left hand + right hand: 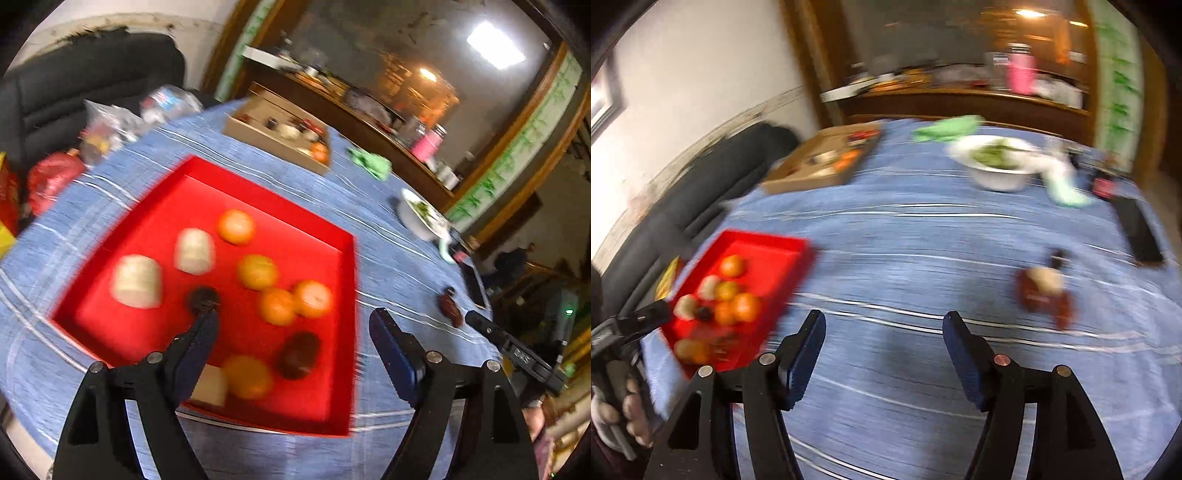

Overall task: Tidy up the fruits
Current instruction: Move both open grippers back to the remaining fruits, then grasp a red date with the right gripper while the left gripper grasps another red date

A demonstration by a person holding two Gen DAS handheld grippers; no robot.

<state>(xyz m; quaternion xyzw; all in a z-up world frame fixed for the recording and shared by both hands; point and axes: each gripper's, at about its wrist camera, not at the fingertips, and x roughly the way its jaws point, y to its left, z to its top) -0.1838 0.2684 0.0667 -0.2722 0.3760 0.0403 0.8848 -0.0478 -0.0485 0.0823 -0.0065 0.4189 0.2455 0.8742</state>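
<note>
A red tray (266, 186) lies on the blue tablecloth (388, 266). It holds several oranges (236, 226), two pale round fruits (194, 251) and dark fruits (298, 354). My left gripper (295, 314) hovers over the tray's near part, open, with nothing between its fingers. A dark reddish fruit (1043, 295) lies on the cloth to the right, apart from the tray (764, 240). My right gripper (883, 317) is open and empty over bare cloth, between tray and reddish fruit. Both views are motion-blurred.
A cardboard box (273, 140) with small items stands at the table's far side. A white bowl of greens (997, 162), a green cloth (945, 129) and a dark phone (1141, 229) lie at the right. Bags (51, 177) and a black sofa (92, 81) are at the left.
</note>
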